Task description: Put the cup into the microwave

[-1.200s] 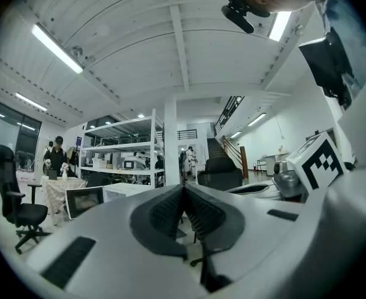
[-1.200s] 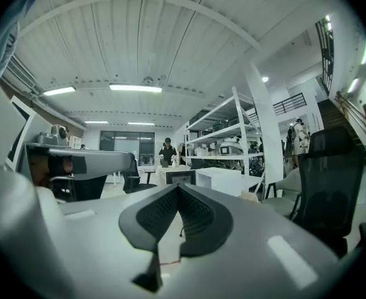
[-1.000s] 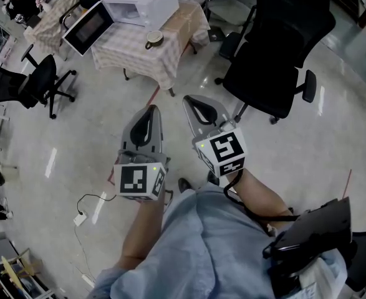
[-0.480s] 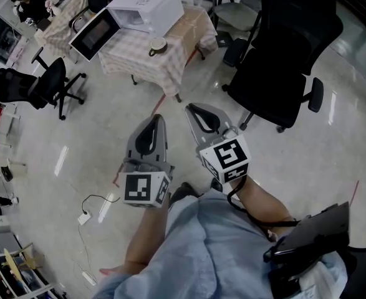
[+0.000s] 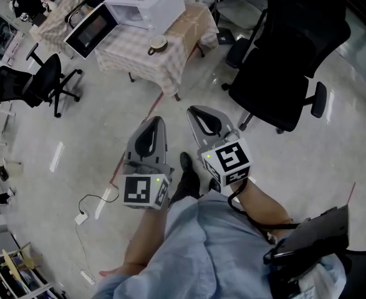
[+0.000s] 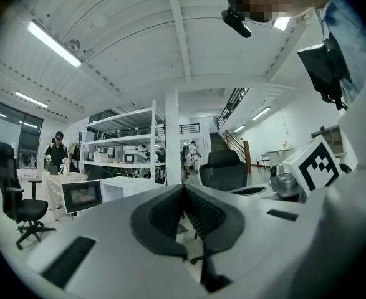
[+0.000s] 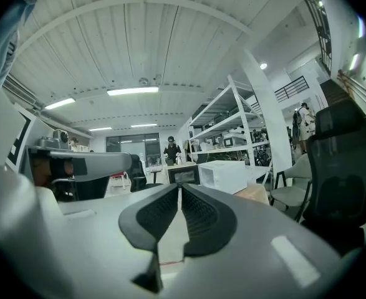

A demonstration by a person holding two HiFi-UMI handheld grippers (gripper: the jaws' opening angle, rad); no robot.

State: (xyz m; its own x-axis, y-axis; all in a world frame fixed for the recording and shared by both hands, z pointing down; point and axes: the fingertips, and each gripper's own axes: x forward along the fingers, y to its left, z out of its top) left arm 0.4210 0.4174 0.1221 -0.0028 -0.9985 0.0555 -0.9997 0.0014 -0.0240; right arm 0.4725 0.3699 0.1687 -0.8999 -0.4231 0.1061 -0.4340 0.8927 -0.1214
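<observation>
A cream cup (image 5: 157, 42) stands on a table with a checked cloth (image 5: 133, 58), far ahead in the head view. Beside it sits the white microwave (image 5: 146, 2) with its door (image 5: 90, 30) swung open. My left gripper (image 5: 153, 123) and right gripper (image 5: 197, 113) are held side by side over the floor, well short of the table. Both are shut with nothing between the pads. In the left gripper view the microwave (image 6: 121, 189) shows beyond the closed left gripper (image 6: 183, 189). The right gripper view shows the microwave (image 7: 223, 174) past the closed right gripper (image 7: 180, 189).
A large black office chair (image 5: 288, 48) stands right of the table. Another black chair (image 5: 27, 83) is at the left. A cable with a plug (image 5: 83, 215) lies on the shiny floor. Shelving (image 7: 232, 129) and a person (image 7: 171, 149) are in the background.
Both grippers have sunk a little and moved forward together. The table with the cup sits slightly nearer in view. A dark shoe has stepped in under the grippers.
</observation>
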